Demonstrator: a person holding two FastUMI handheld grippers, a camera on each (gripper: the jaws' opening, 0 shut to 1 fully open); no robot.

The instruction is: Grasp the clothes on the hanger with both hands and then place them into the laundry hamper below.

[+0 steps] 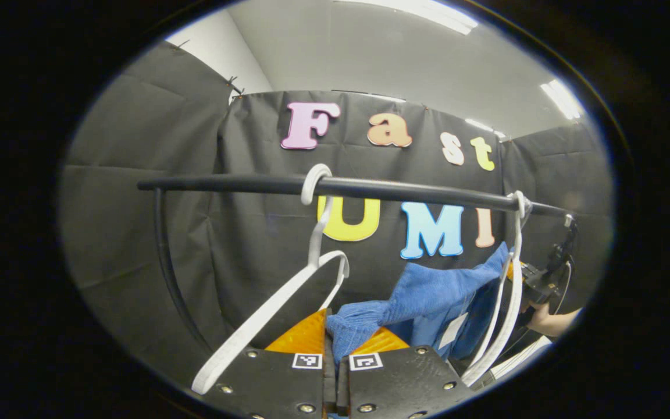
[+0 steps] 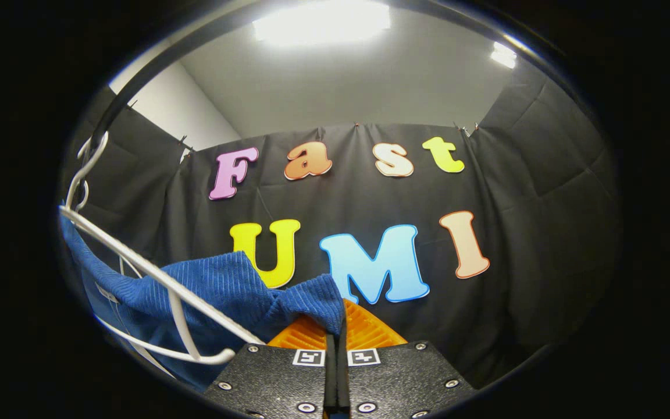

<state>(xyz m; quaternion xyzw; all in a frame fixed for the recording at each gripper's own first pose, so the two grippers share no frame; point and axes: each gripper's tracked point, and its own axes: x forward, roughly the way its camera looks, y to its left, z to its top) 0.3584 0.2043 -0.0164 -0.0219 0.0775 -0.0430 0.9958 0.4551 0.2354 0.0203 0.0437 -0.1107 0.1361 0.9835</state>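
Note:
A blue ribbed garment [image 1: 428, 297] stretches between my two grippers below the black rail [image 1: 405, 191]. In the left gripper view, my left gripper [image 1: 335, 342] is shut on one corner of it. The garment's far end runs past a white hanger [image 1: 509, 302] toward the other gripper [image 1: 541, 282], which a hand [image 1: 550, 321] holds at the far right. In the right gripper view, my right gripper [image 2: 338, 327] is shut on a fold of the blue garment [image 2: 218, 285]. The cloth still drapes across the white hanger [image 2: 154, 273] on the left.
A second white hanger [image 1: 277, 308], bare, hangs from the rail just left of my left gripper. The rail's curved black post [image 1: 166, 273] drops down at the left. In the right gripper view the rail [image 2: 137, 87] arcs overhead at the upper left. Black cloth walls close the booth behind.

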